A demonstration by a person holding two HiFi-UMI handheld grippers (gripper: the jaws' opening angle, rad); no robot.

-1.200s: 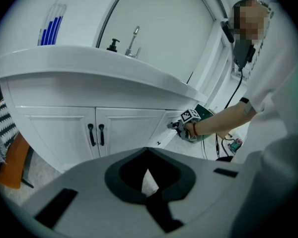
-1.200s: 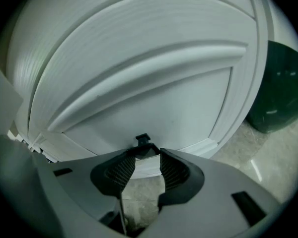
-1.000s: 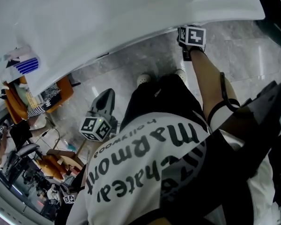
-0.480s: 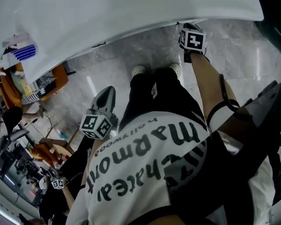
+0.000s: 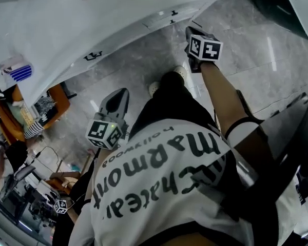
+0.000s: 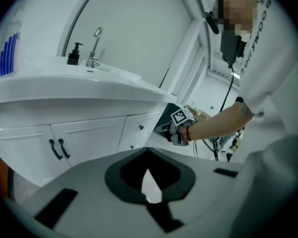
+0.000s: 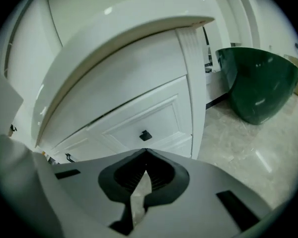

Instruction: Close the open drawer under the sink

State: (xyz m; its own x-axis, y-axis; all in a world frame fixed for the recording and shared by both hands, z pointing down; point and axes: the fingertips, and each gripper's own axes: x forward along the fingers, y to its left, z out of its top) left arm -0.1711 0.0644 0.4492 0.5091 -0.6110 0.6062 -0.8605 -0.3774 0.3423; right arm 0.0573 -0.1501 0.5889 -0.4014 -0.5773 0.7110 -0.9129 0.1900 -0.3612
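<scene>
The white vanity under the sink fills the right gripper view. Its drawer front with a small black knob sits flush with the cabinet face. In the left gripper view two knobbed drawers also sit flush. My right gripper points at the drawer from a short way off, touching nothing. Its jaws have just been closing and stand shut with nothing between them; its marker cube shows below the counter edge. My left gripper hangs over the floor, shut and empty.
A dark green bin stands on the marble floor right of the vanity. Cabinet doors with black handles lie left of the drawers. A tap and soap pump stand on the counter. An orange seat is at the left.
My right gripper has drawn back from under the counter's edge and risen. The left gripper has lifted a little. The whole head view has swung, shifting the counter leftward.
</scene>
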